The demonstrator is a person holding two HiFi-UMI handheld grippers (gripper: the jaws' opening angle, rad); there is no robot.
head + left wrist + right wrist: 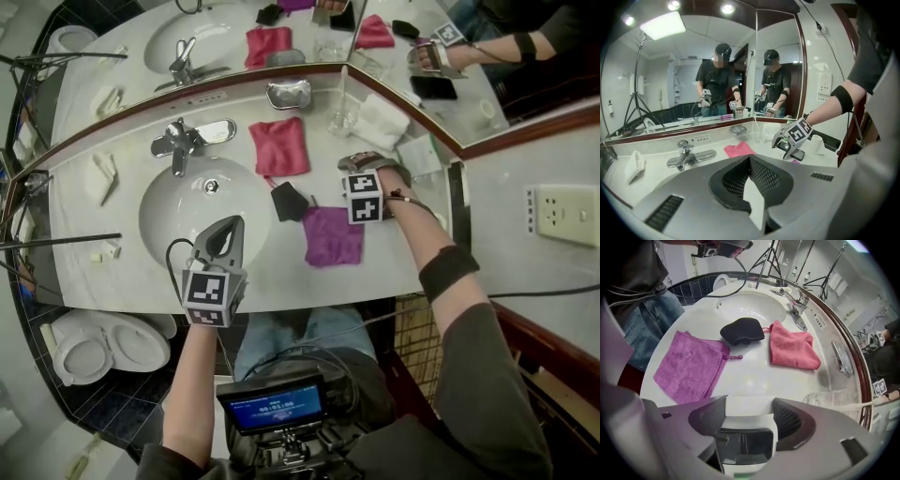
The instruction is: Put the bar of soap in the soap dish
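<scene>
A white bar of soap (745,405) lies on the counter between the pads of my right gripper (746,420); it fills the gap from pad to pad. In the head view that gripper (361,167) points steeply down at the counter right of the pink cloth and hides the soap. The metal soap dish (289,94) stands at the back against the mirror; it also shows in the right gripper view as the soap dish (841,359). My left gripper (228,227) hangs shut over the front of the basin, with nothing held in the left gripper (752,187).
A pink cloth (279,145), a purple cloth (333,234) and a black object (289,202) lie around the right gripper. A glass (342,122) and folded white towel (380,122) stand behind it. The faucet (183,141) and basin (159,211) are left.
</scene>
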